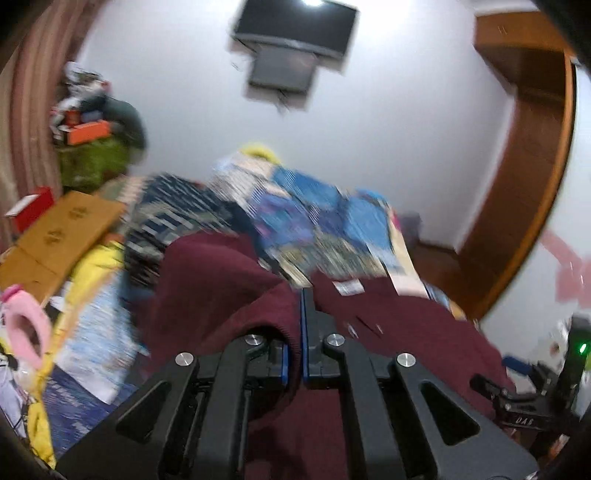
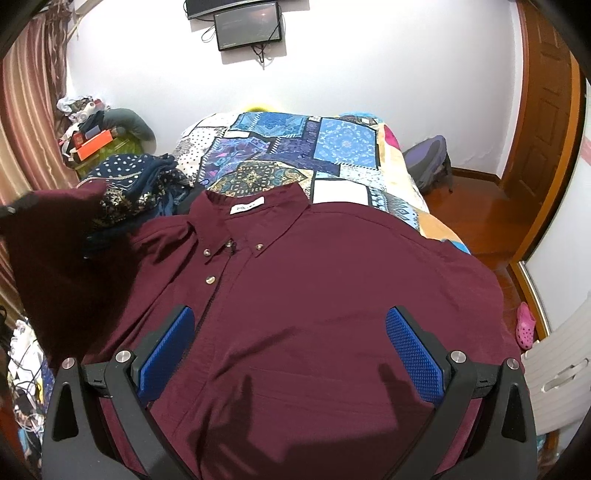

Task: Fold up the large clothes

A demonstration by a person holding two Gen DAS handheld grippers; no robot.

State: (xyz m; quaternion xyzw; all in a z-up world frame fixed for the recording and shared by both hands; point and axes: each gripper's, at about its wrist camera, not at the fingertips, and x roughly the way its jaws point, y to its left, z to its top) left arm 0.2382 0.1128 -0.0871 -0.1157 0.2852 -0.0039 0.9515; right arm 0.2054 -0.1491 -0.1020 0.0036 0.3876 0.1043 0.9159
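A maroon button-down shirt (image 2: 314, 280) lies front up on the patchwork bedspread (image 2: 295, 147), collar toward the far wall. My right gripper (image 2: 290, 343) is open and empty, hovering above the shirt's lower front. My left gripper (image 1: 295, 332) is shut on a fold of the maroon shirt (image 1: 221, 280), its sleeve side, lifted off the bed. In the right wrist view that lifted cloth (image 2: 51, 251) hangs at the left. The left wrist view is motion-blurred.
A pile of dark patterned clothes (image 2: 140, 177) lies left of the shirt. Cardboard boxes (image 1: 59, 236) and clutter stand at the left. A purple backpack (image 2: 428, 162) and a wooden door (image 2: 543, 122) are at the right. A screen (image 2: 247, 26) hangs on the wall.
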